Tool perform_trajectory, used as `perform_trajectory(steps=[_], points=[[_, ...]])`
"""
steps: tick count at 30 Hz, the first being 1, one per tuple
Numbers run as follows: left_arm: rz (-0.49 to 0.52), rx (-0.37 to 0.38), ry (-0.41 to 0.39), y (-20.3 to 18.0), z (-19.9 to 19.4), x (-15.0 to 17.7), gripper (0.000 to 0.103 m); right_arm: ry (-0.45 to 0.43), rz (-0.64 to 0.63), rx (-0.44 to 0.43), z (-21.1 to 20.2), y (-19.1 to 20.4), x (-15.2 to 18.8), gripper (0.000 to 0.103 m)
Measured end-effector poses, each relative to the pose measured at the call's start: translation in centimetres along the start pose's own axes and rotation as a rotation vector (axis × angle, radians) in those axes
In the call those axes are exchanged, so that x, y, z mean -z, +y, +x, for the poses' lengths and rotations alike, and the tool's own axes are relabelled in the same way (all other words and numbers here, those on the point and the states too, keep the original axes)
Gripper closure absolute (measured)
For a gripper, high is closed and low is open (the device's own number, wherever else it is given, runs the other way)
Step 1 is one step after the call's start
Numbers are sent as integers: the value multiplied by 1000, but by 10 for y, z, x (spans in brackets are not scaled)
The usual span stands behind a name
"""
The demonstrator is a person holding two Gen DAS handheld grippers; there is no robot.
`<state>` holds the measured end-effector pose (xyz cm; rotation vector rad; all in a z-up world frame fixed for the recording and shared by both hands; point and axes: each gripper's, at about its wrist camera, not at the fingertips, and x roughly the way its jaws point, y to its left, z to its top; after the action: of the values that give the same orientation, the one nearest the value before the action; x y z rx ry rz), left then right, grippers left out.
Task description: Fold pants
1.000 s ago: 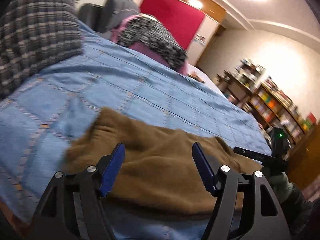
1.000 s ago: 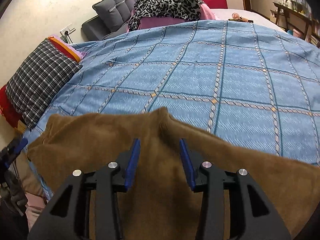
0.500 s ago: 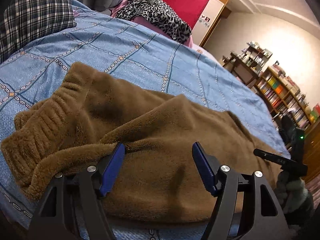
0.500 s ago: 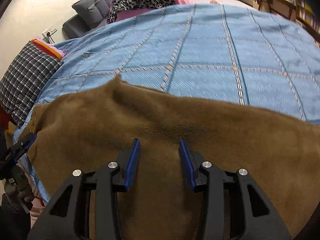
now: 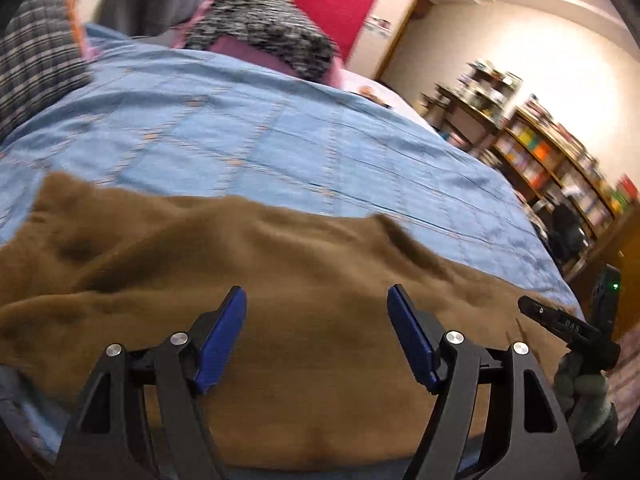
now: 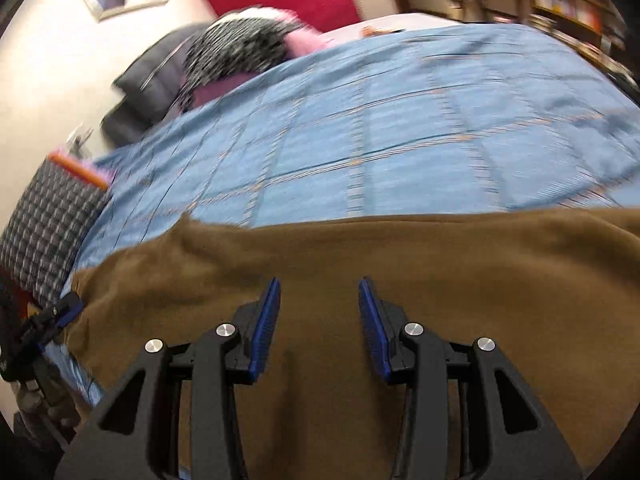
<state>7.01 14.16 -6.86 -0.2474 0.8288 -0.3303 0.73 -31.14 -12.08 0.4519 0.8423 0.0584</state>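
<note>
Brown fleece pants point(image 5: 312, 264) lie spread along the near side of the bed and fill the lower half of both views point(image 6: 440, 264). My left gripper point(image 5: 317, 292) hovers over them, its jaws opening and nothing between them. My right gripper point(image 6: 319, 282) is also over the fabric, its jaws apart by a narrower gap and holding nothing. In the left wrist view the right gripper point(image 5: 560, 324) shows at the right edge, held in a gloved hand point(image 5: 580, 384). The left gripper point(image 6: 60, 312) shows at the left edge of the right wrist view. Both views are blurred by motion.
A blue checked bed cover point(image 5: 280, 136) stretches beyond the pants. A plaid pillow point(image 6: 44, 216) lies at the left, a leopard-print cloth on a pink one point(image 6: 240, 48) and a grey cushion point(image 6: 148, 84) at the head. Bookshelves point(image 5: 552, 152) line the right wall.
Both grippers have swept sideways over the pants, and the right one has rolled. The ribbed waistband seen at the left half a second ago has left the left wrist view.
</note>
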Motion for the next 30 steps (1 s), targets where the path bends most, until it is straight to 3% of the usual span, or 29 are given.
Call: perform_trajectory(steps=[8, 19, 25, 30], points=[[149, 115, 61, -99, 41, 6, 26, -156, 208, 164, -80, -104, 16, 61], [268, 181, 152, -183, 81, 22, 26, -289, 375, 317, -149, -192, 49, 57], [315, 207, 185, -215, 97, 30, 26, -314, 453, 356, -163, -226, 64, 57], [354, 226, 222, -238, 110, 39, 26, -306, 511, 321, -160, -246, 70, 57]])
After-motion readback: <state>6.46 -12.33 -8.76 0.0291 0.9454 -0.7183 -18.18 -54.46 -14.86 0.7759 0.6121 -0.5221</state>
